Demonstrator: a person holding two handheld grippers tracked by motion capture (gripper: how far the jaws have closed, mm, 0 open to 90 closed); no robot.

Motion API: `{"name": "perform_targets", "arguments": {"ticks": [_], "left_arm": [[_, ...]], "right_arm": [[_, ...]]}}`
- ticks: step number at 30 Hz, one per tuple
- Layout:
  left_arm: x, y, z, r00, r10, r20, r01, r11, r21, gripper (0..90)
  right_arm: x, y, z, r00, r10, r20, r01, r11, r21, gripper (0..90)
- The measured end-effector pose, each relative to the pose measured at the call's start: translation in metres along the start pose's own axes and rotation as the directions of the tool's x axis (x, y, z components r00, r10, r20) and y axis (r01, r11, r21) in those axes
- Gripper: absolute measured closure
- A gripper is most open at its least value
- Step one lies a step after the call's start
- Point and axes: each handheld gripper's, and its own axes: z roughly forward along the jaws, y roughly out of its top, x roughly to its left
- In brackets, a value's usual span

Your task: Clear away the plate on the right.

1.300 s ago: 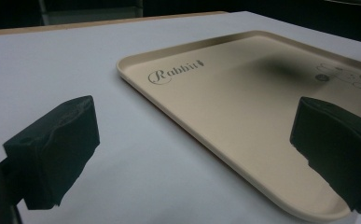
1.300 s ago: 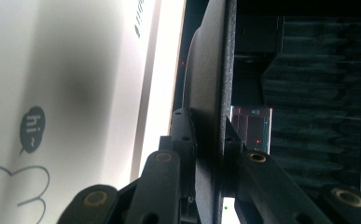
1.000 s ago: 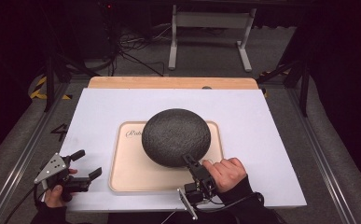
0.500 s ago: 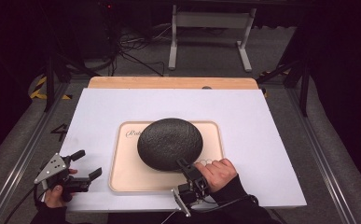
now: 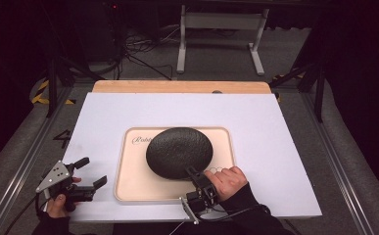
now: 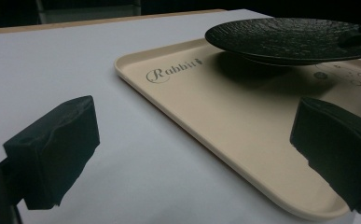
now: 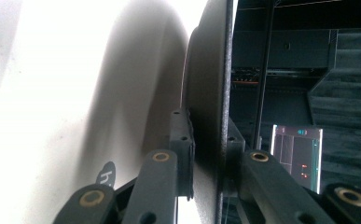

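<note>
A black textured plate (image 5: 179,152) hovers just above the beige tray (image 5: 128,186), near level. My right gripper (image 5: 193,172) is shut on the plate's near rim, rolled on its side. In the right gripper view the plate (image 7: 208,84) stands edge-on between the two pads, which press on both its faces, with the tray (image 7: 52,93) on the left. My left gripper (image 5: 91,172) rests at the table's front left corner, open and with nothing in it. From the left gripper view the plate (image 6: 285,39) floats over the tray (image 6: 225,121), casting a shadow on it.
The tray lies on a white sheet (image 5: 275,127) over a wooden table (image 5: 177,86). A metal stand (image 5: 221,29) and cables are on the floor behind. Dark aluminium rails run along both sides of the table.
The plate has tipped down from a steep tilt to nearly flat over the tray, and my right hand has sunk a little. The left gripper has kept still.
</note>
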Motion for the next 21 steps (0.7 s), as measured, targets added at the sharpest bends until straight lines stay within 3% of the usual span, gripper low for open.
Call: {"name": "perform_targets", "arguments": {"ticks": [21], "left_arm": [[0.0000, 0.0000, 0.0000, 1.0000, 0.001, 0.000, -0.001, 1.0000, 0.000, 2.1]], "right_arm": [[0.0054, -0.0013, 0.0082, 0.9995, -0.004, -0.030, 0.004, 1.000, 0.008, 79.2]]}}
